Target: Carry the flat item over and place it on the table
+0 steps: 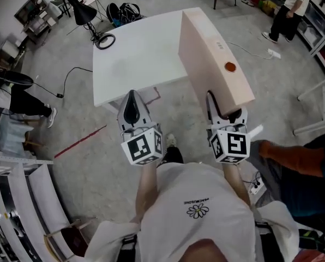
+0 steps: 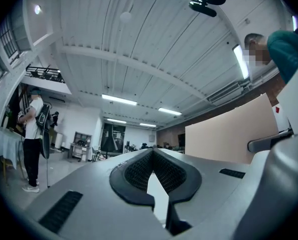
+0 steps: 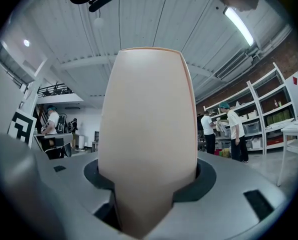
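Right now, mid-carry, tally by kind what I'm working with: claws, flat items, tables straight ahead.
Claws: 2 (left claw shut and empty; right claw shut on the flat box)
Flat boxes: 1
Tables straight ahead: 1 (white table)
Total: 4

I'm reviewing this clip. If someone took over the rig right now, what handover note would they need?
Right hand-held gripper: shut on the near end of the flat beige box, which stands on its long edge and points ahead.
Left hand-held gripper: shut, nothing in it, level with the right one.
White table: just ahead of the person. In the head view the box overlaps its right edge; I cannot tell whether they touch.
Done: box gripped and carried up to the table.
Left: bring the box over the tabletop, lay it down, release.
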`<state>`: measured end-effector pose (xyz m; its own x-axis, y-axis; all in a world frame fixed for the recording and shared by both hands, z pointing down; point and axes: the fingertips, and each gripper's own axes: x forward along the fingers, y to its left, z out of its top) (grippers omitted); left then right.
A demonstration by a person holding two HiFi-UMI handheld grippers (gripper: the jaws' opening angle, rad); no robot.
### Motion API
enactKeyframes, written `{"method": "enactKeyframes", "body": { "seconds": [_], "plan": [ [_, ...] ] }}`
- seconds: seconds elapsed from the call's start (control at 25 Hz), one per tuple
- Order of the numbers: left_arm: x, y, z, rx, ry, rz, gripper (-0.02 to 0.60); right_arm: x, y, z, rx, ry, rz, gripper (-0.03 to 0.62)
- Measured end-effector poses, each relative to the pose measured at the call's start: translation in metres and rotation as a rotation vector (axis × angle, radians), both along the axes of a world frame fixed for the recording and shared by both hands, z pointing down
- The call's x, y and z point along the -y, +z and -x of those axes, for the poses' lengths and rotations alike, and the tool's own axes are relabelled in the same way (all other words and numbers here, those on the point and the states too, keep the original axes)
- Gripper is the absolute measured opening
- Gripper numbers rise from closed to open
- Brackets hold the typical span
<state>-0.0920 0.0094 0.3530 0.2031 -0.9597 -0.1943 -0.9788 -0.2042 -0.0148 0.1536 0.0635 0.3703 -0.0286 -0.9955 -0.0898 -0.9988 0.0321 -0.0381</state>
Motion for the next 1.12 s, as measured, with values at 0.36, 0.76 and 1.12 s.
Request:
{"method": "enactKeyframes", "body": {
  "seconds": [0.36, 0.76, 1.12],
  "plan": [
    [0.125, -0.026, 0.016, 0.028, 0.032, -0.029, 0.014, 0.124, -0.015, 0.020, 0.005, 0.032, 0.001, 0.276],
    [0.237, -0.038, 0.034, 0.076, 0.093, -0.084, 0.014, 0.237, -0.012, 0.055, 0.000, 0.038, -0.014, 0.276],
    [0.265, -0.042, 0.029, 0.059, 0.069, -0.044, 0.014, 0.274, -0.024, 0.050, 0.009, 0.035, 0.003, 0.276]
  ]
}}
